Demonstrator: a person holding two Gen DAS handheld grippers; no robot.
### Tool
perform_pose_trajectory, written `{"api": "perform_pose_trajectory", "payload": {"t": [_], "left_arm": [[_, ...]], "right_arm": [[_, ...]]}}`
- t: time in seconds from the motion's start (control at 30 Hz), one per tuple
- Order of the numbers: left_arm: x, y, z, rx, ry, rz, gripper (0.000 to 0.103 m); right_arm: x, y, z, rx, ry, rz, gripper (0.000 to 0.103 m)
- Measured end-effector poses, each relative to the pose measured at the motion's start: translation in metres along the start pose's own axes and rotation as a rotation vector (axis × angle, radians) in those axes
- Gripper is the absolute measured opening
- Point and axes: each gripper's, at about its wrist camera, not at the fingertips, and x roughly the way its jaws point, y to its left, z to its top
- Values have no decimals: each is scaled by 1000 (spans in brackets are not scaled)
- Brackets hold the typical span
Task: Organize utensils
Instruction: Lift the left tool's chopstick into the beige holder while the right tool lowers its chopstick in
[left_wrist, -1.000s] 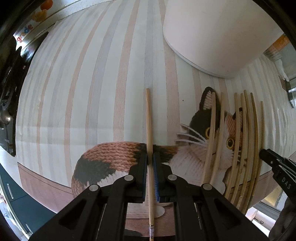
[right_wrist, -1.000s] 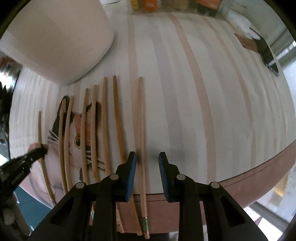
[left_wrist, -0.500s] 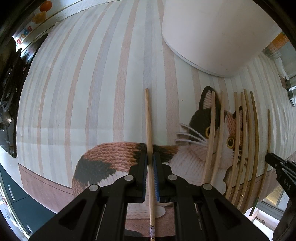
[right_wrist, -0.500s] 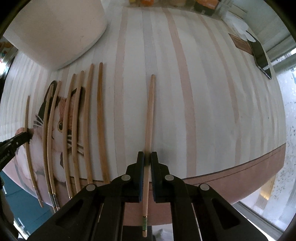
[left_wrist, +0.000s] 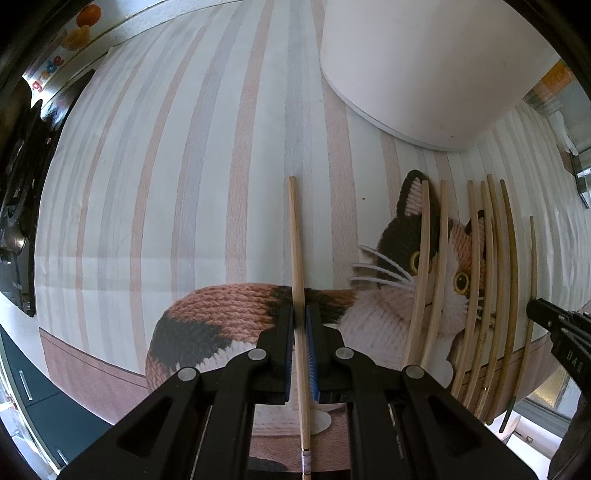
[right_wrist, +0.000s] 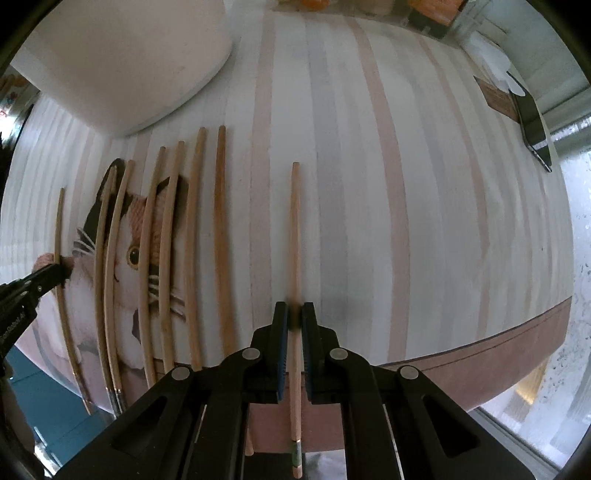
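My left gripper (left_wrist: 300, 314) is shut on a pale wooden chopstick (left_wrist: 295, 236) that points away over the striped cat tablecloth (left_wrist: 166, 184). My right gripper (right_wrist: 294, 310) is shut on another chopstick (right_wrist: 294, 229), which stands apart to the right of a row of several chopsticks (right_wrist: 166, 258) lying side by side on the cat's face. In the left wrist view that row (left_wrist: 480, 277) lies to the right, with the right gripper (left_wrist: 554, 325) beyond it. The left gripper (right_wrist: 37, 284) shows at the left edge of the right wrist view.
A large white container (left_wrist: 424, 66) (right_wrist: 122, 55) stands on the cloth behind the row. A dark flat object (right_wrist: 532, 122) lies at the far right. The table's front edge (right_wrist: 480, 350) runs just under both grippers.
My right gripper has closed on the chopstick at the row's right end and carried it to the right, away from the row. The left gripper keeps its hold and has not moved.
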Motion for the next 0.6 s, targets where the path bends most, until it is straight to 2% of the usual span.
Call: {"api": "perform_pose_trajectory", "payload": {"t": [0.13,0.23,0.3,0.37,0.5,0.6], "left_arm": [[1,0,6,2,14,-1,6],[2,0,15,9,23,1,6],[2,-1,20,26,25,10,6],[2,-3,23,39,21,21,5],[-13,-4,24,30,-44,46,4],[-33,-2,24,24,-113,64,4]], "right_arm": [[2,7,6,23,22,-3,9],[5,8,20,11,23,-16,9],[8,10,42,11,23,-16,9],[8,13,41,13,24,-13,9],[7,4,38,36,-2,-1,7],[-7,-8,33,66,-58,8,7]]}}
